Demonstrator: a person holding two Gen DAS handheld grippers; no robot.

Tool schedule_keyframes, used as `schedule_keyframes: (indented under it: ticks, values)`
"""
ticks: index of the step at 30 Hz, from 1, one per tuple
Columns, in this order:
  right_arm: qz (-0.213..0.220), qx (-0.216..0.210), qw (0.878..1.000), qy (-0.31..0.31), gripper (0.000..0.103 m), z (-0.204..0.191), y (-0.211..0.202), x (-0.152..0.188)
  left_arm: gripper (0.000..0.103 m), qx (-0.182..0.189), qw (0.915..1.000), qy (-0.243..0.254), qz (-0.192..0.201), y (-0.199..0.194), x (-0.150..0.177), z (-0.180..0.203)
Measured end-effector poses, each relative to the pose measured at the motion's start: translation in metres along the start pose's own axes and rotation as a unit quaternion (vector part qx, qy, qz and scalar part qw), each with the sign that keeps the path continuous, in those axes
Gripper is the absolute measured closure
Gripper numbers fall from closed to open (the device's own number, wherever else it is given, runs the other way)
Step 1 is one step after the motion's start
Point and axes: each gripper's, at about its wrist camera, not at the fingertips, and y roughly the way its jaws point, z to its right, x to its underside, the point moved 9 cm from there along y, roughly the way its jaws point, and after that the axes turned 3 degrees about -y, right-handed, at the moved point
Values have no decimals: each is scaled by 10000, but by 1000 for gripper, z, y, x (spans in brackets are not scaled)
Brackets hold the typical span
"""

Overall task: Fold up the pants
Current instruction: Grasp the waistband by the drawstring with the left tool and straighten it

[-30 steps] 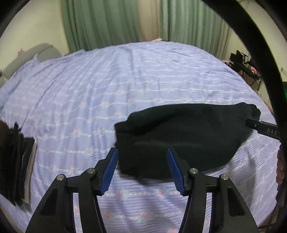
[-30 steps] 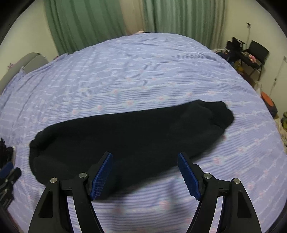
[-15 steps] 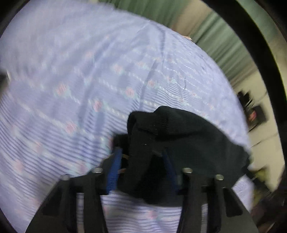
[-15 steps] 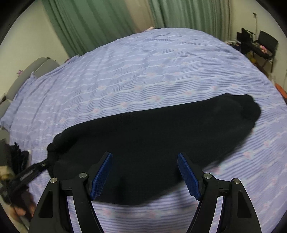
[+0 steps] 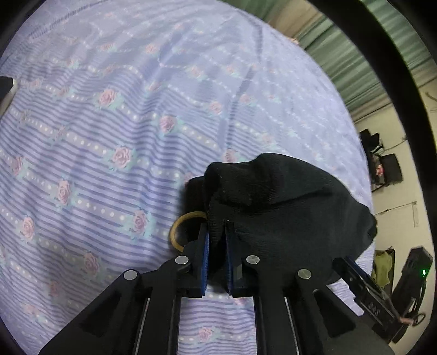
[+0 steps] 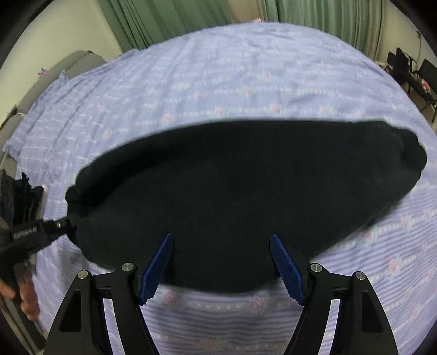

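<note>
On bedsheet (image 6: 245,82): left gripper (image 5: 216,240) jaws clamp pants (image 6: 245,196); right gripper (image 6: 221,262) jaws spread.

Green curtains (image 6: 191,19) hang behind the lilac floral bedspread (image 6: 245,68); chair (image 6: 426,73) at right.

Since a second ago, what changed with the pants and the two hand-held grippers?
The left hand-held gripper closed on the end of the black pants and bunched it up. The right hand-held gripper stayed open over the pants, which stayed on the bed.

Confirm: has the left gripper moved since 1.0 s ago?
Yes. The left gripper went forward from short of the pants to their near end on the bedsheet, fingers now shut on it.
</note>
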Motion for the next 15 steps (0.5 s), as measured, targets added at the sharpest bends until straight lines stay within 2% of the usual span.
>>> schedule_keyframes:
  ticks: [2,3,4,5,7,8,11,12,15]
  values:
    - [8,-10,10000,-36,28,0,0,1,83,-272,9994,218,-2,-3,-1,4]
    - [12,-10,10000,-73,28,0,-2,1,70,-485,9982,350,65,-7,-5,8]
    - [10,13,10000,-94,28,1,-5,0,64,-917,9939,569,231,-18,-9,11]
    - [49,37,9999,-79,28,3,-11,-1,63,-1148,9899,732,393,-26,-11,12]
    - [314,80,9995,39,28,14,-32,-8,47,-1462,9786,1222,772,-51,-12,29]
    - [485,160,9986,122,28,24,-46,-11,44,-1447,9740,1465,940,-62,-10,43]
    - [871,509,9941,388,16,61,-75,-18,42,-1175,9645,2070,1146,-74,0,87]
    - [1023,724,9901,629,14,85,-87,-18,42,-1109,9621,2199,1174,-73,4,100]
    - [1177,960,9815,1169,14,139,-97,-19,42,-942,9528,2637,1177,-52,16,143]
